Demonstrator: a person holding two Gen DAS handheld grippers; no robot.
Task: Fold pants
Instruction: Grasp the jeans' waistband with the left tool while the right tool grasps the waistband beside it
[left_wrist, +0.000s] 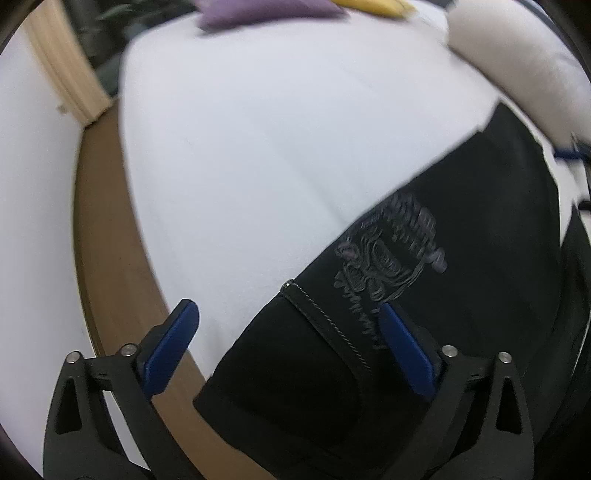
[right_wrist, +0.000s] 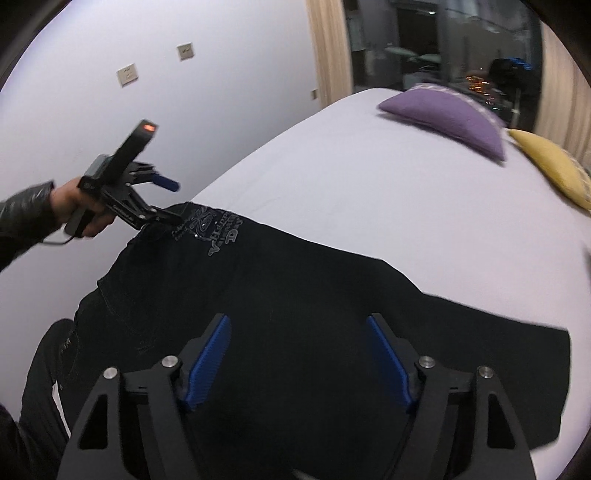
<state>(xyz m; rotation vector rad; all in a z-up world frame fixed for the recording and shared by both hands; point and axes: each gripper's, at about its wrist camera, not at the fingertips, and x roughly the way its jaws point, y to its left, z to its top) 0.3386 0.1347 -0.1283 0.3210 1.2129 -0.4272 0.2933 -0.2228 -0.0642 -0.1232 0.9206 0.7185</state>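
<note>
Black pants (right_wrist: 295, 295) lie spread flat on a bed (right_wrist: 369, 177) covered by a pale sheet. The cloth is dark and matte, with fine light stitching along a seam and a grey printed graphic (left_wrist: 388, 251) near one end. Their long axis runs crosswise ahead of the right gripper (right_wrist: 298, 363), from the printed end at its far left to a straight-cut edge at its right. The lettering in the graphic appears upside down from this side and cannot be read with confidence.

The right gripper hangs over the middle of the pants, its blue pads apart and nothing between them. The left gripper (left_wrist: 290, 345), held in a hand (right_wrist: 79, 210) with a dark sleeve, sits at the printed end; its jaws stand wide apart, one pad over the pants just below the graphic, the other over the bed's edge, gripping nothing.

Beyond both grippers, at the far end of the bed, lie a purple cushion (right_wrist: 447, 118) and a yellow cushion (right_wrist: 554, 166).
</note>
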